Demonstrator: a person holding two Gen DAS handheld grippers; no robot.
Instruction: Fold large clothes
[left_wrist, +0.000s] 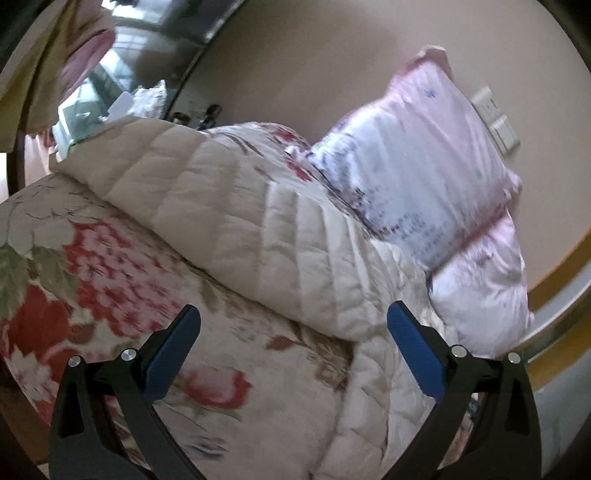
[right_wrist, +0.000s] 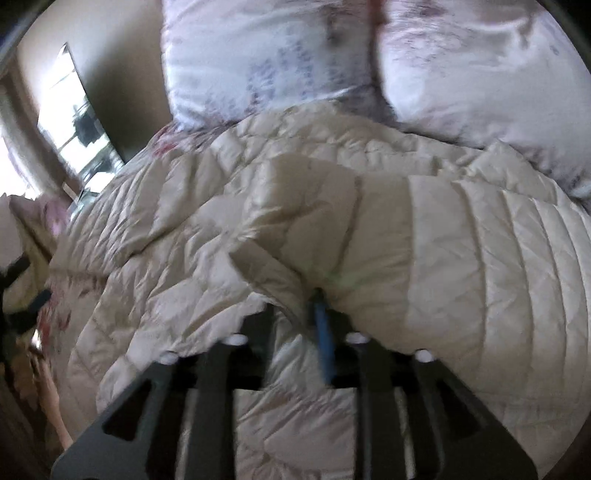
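Note:
A cream quilted puffer jacket (left_wrist: 236, 218) lies on a bed with a floral cover (left_wrist: 110, 258). In the left wrist view my left gripper (left_wrist: 293, 328) is open and empty, its blue-padded fingers held just above the jacket's near edge. In the right wrist view the jacket (right_wrist: 461, 258) fills the frame, with one part folded over the rest. My right gripper (right_wrist: 317, 295) is shut on a bunched fold of the jacket, and the fabric hides most of its blue pads.
Two pink and white pillows (left_wrist: 424, 177) lean against the beige wall (left_wrist: 314, 62) at the head of the bed; they also show in the right wrist view (right_wrist: 266, 62). A wall switch plate (left_wrist: 496, 118) is beside them. A window (right_wrist: 74, 129) is at left.

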